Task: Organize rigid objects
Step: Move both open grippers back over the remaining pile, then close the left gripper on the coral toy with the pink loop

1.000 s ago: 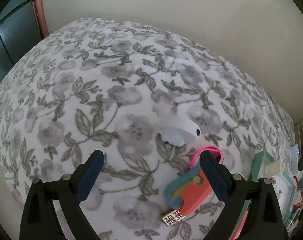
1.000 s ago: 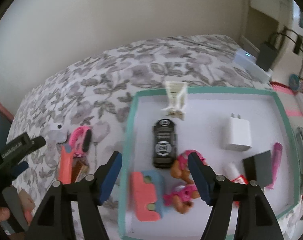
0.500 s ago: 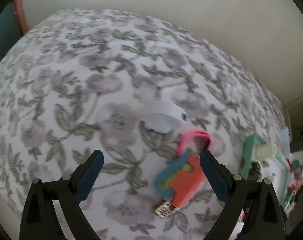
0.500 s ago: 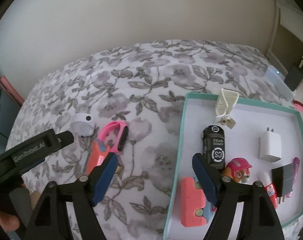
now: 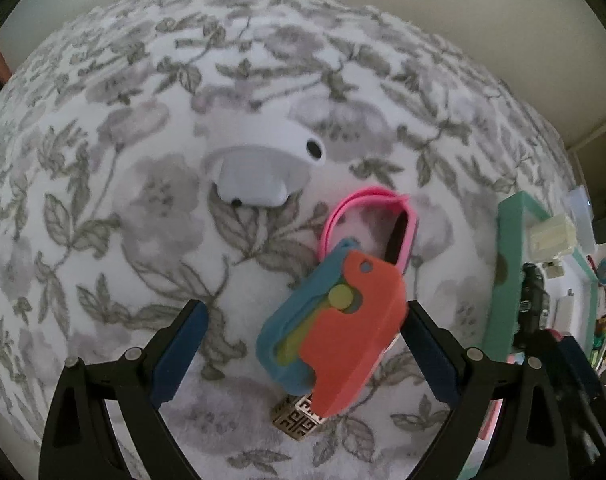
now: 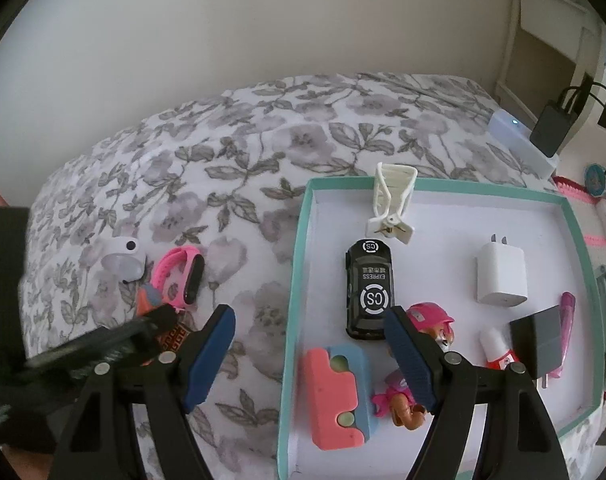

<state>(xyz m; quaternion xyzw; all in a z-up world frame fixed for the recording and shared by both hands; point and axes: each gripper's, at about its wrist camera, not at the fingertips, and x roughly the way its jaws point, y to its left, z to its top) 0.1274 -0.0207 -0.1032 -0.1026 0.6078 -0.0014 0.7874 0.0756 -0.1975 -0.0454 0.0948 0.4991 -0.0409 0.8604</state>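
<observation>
My left gripper (image 5: pixel 303 344) is open, its jaws on either side of an orange and blue toy (image 5: pixel 335 328) lying on the floral bedspread (image 5: pixel 103 160). A pink wristband (image 5: pixel 367 224), a white open earbud case (image 5: pixel 263 172) and a small patterned cube (image 5: pixel 299 420) lie close by. My right gripper (image 6: pixel 309 360) is open and empty over the left rim of the teal tray (image 6: pixel 299 240). The tray holds a black toy car (image 6: pixel 369 288), a white clip (image 6: pixel 393 204), a white charger (image 6: pixel 501 276) and another orange and blue toy (image 6: pixel 339 392).
The tray also holds a pink-helmeted figure (image 6: pixel 427 324), a dark block (image 6: pixel 537 338), a small red and white bottle (image 6: pixel 497 350) and a pink stick (image 6: pixel 567 308). A white box (image 6: pixel 519 136) and cables lie past the bed on the right. A wall runs behind.
My left gripper has moved forward and down until the orange and blue toy lies between its jaws. My right gripper has drifted back right over the tray's rim.
</observation>
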